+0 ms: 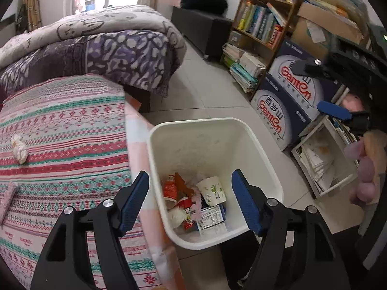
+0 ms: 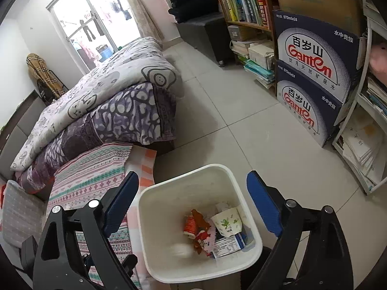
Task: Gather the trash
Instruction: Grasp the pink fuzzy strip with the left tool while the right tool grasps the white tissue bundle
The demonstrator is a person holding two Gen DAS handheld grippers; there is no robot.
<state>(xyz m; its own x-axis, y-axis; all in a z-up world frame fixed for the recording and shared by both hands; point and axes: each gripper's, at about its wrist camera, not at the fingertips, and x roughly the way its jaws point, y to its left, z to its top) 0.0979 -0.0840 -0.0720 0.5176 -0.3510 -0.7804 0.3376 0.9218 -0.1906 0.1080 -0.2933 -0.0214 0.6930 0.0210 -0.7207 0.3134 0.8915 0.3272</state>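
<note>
A white bin (image 1: 193,130) stands on the floor against the bed's edge. Inside lie a paper cup (image 1: 211,191), a red wrapper (image 1: 170,188), a labelled carton (image 1: 211,217) and a white tissue ball (image 1: 175,217). My left gripper (image 1: 190,181) hangs open over the bin with nothing between its fingers. My right gripper (image 2: 192,181) is also open and empty above the bin (image 2: 183,193); a blurred white wad (image 2: 181,250) lies among the trash beside the cup (image 2: 227,222). A crumpled tissue (image 1: 19,148) lies on the striped bed cover.
The bed with its striped cover (image 1: 60,133) and purple quilt (image 2: 125,118) fills the left. Stacked water cartons (image 2: 314,55), a bookshelf (image 2: 244,4) and a white rack of papers (image 2: 362,149) line the right. A hand (image 1: 365,174) shows at the right edge.
</note>
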